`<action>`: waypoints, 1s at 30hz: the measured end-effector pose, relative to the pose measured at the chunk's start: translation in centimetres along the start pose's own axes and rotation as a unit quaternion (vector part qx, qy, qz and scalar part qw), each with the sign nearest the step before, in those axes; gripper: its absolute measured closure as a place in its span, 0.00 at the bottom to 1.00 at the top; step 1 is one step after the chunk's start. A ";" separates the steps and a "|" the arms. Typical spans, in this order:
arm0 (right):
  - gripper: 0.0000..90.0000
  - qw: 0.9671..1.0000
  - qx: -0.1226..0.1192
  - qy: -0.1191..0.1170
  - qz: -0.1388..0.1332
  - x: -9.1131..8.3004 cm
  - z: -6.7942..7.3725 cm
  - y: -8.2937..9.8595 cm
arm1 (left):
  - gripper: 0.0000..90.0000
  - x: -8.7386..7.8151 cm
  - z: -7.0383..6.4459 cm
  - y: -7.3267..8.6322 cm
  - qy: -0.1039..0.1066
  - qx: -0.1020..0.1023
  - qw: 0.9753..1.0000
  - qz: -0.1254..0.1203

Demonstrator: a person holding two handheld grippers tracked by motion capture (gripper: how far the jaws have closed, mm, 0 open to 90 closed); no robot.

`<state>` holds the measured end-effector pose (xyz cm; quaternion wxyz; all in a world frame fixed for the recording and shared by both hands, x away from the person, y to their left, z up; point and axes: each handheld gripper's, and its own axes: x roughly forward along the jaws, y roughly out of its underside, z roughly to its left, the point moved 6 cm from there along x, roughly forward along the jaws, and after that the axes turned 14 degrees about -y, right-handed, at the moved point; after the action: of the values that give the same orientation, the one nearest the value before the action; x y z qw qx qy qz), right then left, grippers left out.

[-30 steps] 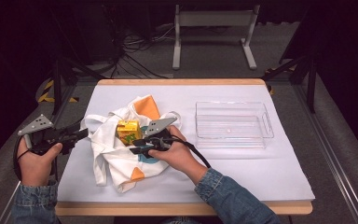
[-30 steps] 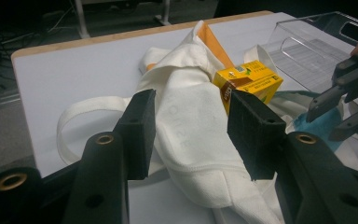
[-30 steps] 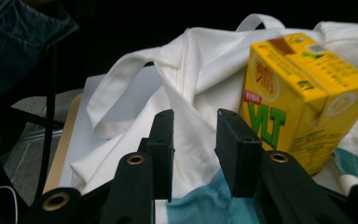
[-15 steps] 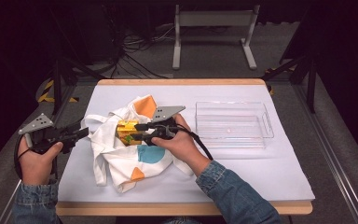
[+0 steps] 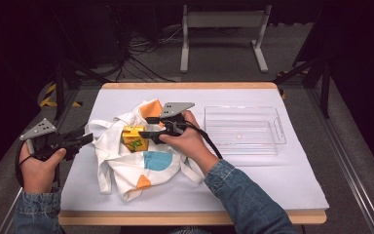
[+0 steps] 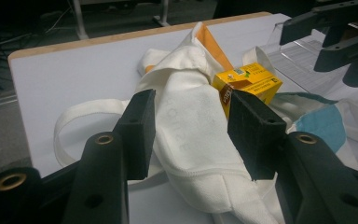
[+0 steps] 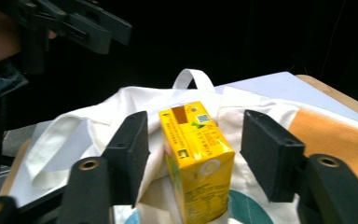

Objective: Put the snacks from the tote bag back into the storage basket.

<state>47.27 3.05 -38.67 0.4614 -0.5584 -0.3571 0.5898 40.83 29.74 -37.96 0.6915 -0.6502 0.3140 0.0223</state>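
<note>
Yellow carton [image 5: 134, 139] stands upright on the white tote bag [image 5: 136, 161], which lies crumpled on the bench [image 5: 272, 180] to the left of the clear tray [image 5: 243, 129]. Bag cloth folds up around the carton's foot, so its base is hidden, and in the left gripper view a ridge of the bag covers its lower half; its print is too small to read. Against the picture half a second ago, the right gripper [image 5: 146, 127] has moved a little farther from the person and toward the carton, while the left gripper [image 5: 88, 140] sits where it was at the bag's left edge. In the right gripper view the carton [image 7: 196, 158] rises between the two spread jaws without touching either pad. The left gripper [image 6: 191, 128] also has its jaws apart, straddling a fold of the bag [image 6: 191, 140], with the carton [image 6: 247, 84] just beyond them.
</note>
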 end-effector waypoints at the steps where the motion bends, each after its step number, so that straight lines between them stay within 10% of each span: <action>1: 0.44 1.000 0.000 0.000 0.000 0.0 0.0 0.0 | 0.58 0.0 0.0 0.0 0.000 0.000 1.000 0.000; 7: 0.29 1.000 0.005 -0.004 -0.001 1.5 -1.4 0.5 | 0.58 -0.1 0.1 0.0 0.000 -0.001 1.000 0.000; 30: 0.27 0.999 0.014 -0.016 0.024 4.9 -2.7 3.2 | 0.53 0.0 0.2 0.1 -0.005 0.000 1.000 -0.001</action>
<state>49.68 6.41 -43.56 0.4491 -0.5507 -0.3427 0.6146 40.87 29.98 -38.00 0.6932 -0.6502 0.3098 0.0249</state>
